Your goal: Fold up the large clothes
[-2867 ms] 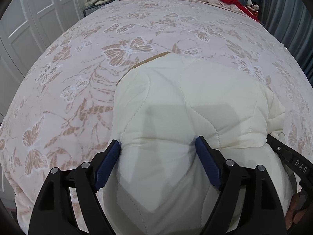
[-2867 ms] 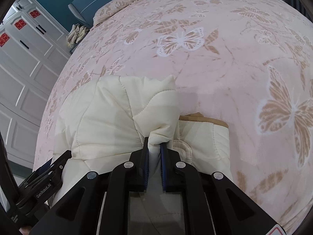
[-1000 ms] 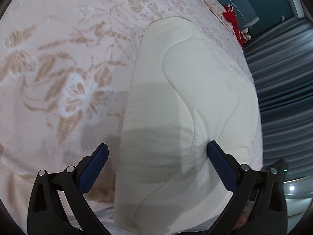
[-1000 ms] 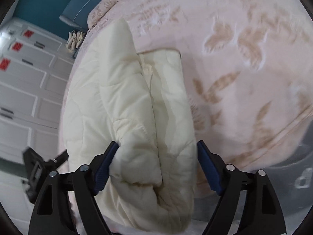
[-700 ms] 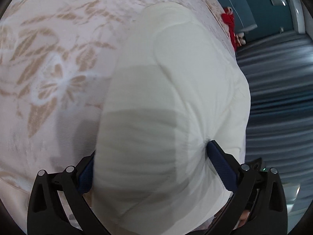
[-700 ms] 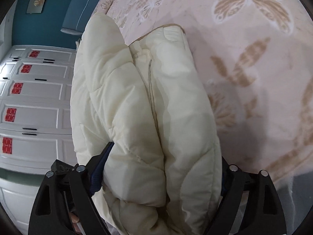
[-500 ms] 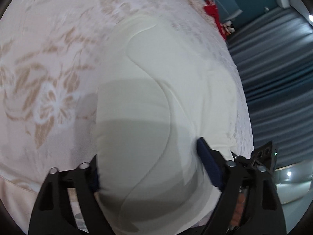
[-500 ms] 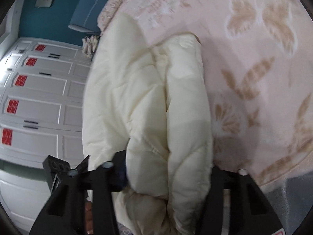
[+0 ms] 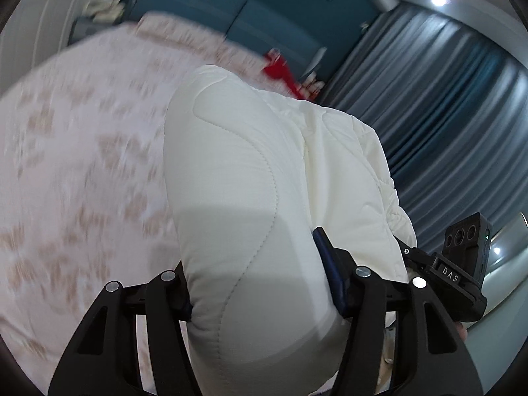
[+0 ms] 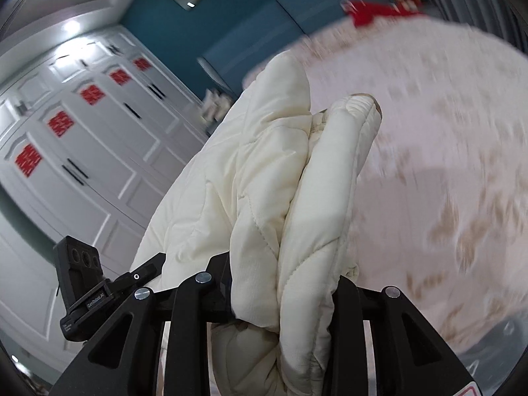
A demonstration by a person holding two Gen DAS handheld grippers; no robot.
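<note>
Bedroom: pink butterfly-print bed (image 9: pixel 76 171) fills left of the left view, grey curtains (image 9: pixel 445 115) at right, white wardrobe (image 10: pixel 76 151) at left of the right view. Folded cream quilted jacket (image 9: pixel 244 198) sits mid-frame in both views, clear of the bed, held at its two near ends. Left tongs (image 9: pixel 255 280) closing on a thick bundle, pads pressed into it. Right tongs (image 10: pixel 280 283) closing too, pinching stacked layers. The jacket looks puffy, soft, light but bulky, and compresses under the pads; smooth shell could slip. Best hold is deep across all layers at the folded edge, not a single outer layer.
</note>
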